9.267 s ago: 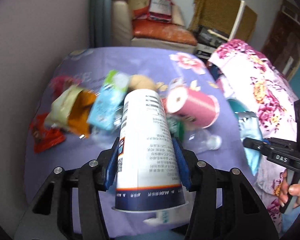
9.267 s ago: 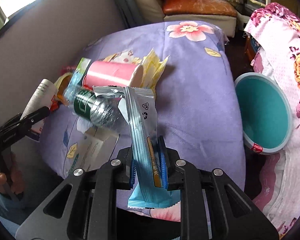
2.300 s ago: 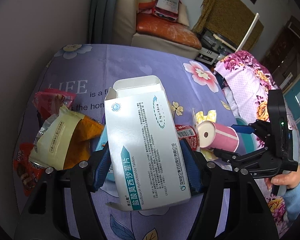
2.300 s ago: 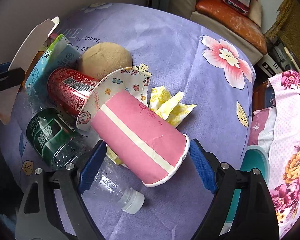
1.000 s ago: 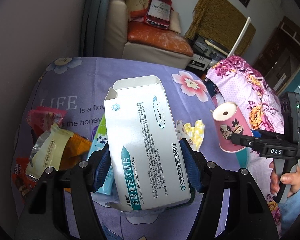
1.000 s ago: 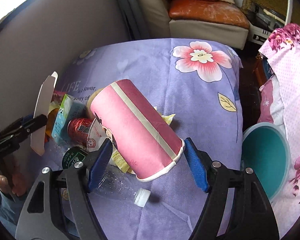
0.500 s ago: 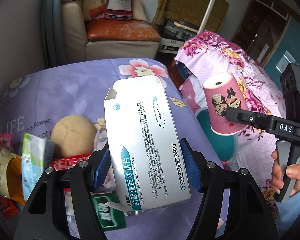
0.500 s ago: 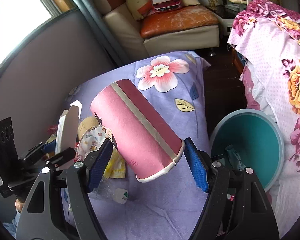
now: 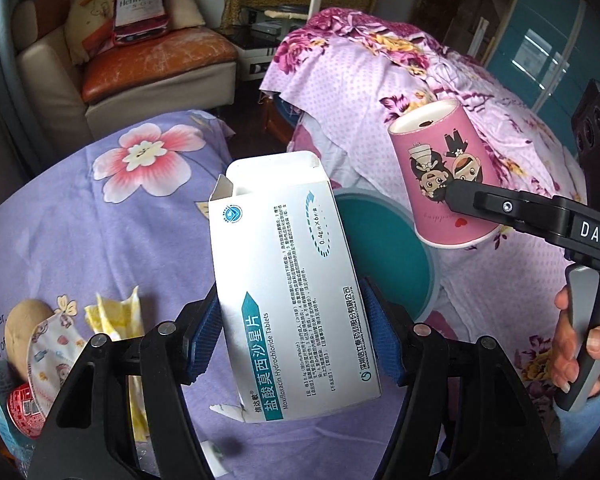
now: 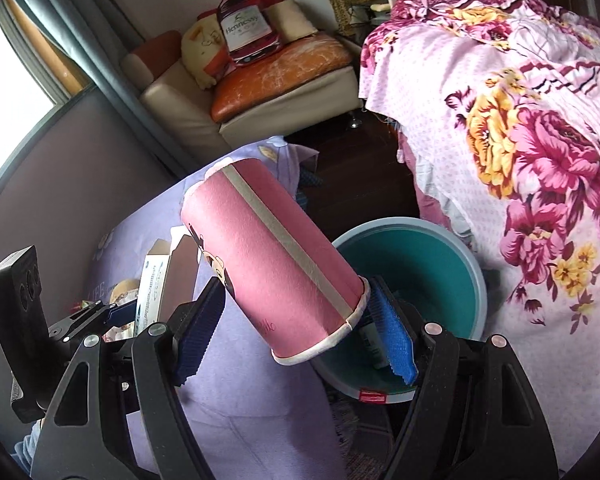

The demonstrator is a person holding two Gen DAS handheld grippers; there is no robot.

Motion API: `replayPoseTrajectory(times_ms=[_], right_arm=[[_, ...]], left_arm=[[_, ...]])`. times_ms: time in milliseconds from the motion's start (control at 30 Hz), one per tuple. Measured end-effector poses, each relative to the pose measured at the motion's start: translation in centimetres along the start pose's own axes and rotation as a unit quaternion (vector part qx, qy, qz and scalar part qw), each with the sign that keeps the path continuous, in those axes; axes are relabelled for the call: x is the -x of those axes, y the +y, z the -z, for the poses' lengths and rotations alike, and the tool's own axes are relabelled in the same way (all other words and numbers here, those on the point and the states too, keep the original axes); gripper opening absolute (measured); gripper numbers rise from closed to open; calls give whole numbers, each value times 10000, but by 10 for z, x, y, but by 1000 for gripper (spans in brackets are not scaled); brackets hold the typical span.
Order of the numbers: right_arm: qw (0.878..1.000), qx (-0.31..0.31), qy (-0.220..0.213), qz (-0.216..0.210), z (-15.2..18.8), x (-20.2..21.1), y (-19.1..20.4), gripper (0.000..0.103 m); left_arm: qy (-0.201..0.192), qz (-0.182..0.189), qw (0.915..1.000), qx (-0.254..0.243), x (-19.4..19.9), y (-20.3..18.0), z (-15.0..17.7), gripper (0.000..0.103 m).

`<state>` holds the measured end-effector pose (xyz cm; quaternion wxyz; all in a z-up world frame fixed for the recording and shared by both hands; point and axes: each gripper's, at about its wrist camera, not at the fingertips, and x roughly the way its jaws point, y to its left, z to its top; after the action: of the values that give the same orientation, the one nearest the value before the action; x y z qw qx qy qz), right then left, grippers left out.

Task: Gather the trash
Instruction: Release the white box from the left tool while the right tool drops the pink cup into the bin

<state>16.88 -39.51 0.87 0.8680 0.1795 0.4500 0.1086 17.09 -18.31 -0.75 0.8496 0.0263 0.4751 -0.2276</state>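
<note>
On the far left of your left wrist view, a brown round lump [image 9: 18, 326], a patterned face mask [image 9: 54, 354], a red can [image 9: 22, 410] and crumpled yellow wrappers [image 9: 118, 312] lay on the purple flowered cloth [image 9: 80, 240]. Your left gripper [image 9: 294, 338] held the white medicine box [image 9: 288, 292] upright between its blue pads [image 9: 206, 334], squeezed on both long edges at the box's lower half, open flap up and away from you. Behind the box's right edge sat the teal bin [image 9: 384, 248]. Further right, your right gripper [image 9: 512, 210] carried the pink paper cup [image 9: 444, 178] upside down, above the bin's right rim, in front of the flowered pink bedding [image 9: 380, 64].

In your right wrist view, you had the left gripper [image 10: 108, 312] and the box [image 10: 156, 280] at the left edge. Your right gripper [image 10: 296, 314] pinched the pink cup [image 10: 272, 264] near its rolled rim, the base tilted up and left. The bin [image 10: 428, 256] lay just behind and right of the cup, some trash already in its bottom.
</note>
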Motion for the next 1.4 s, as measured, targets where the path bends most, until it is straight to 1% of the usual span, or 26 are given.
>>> replayPoseTrajectory(times_ms=[200,400,467,567,633,733,967,1000,1033,1100,1400], right_arm=[[9995,-273,-70,174,-2,7,-41,70],[9988,-430,-36,252,-5,1,-65,70],[9986,-449,-14,267,-5,-2,-67,70],[9985,-456,15,289,-6,-7,-69,70],[9985,-458,32,307,-7,-11,-69,70],[9982,-498,65,335,-7,-17,-70,70],[9978,-531,104,385,-8,-25,-70,70],[9977,-537,119,402,-7,-27,-71,71],[9976,-535,131,415,-7,-29,-71,71],[9972,-540,210,478,-6,-35,-72,72],[9938,-771,608,526,1,-51,-71,77]], left_arm=[[191,92,9997,-147,-24,-22,-10,66],[477,204,9984,-211,-52,-32,-18,68],[536,220,9979,-274,-58,-36,-20,71],[553,234,9977,-303,-63,-38,-22,78],[545,267,9978,-271,-64,-36,-22,81],[615,294,9975,-172,-66,-31,-22,81],[517,389,9977,195,-55,-6,-22,82],[500,390,9977,227,-53,-4,-21,85],[475,387,9978,265,-51,-1,-20,90],[419,392,9978,331,-48,4,-18,91],[424,381,9968,558,-37,23,-12,91]])
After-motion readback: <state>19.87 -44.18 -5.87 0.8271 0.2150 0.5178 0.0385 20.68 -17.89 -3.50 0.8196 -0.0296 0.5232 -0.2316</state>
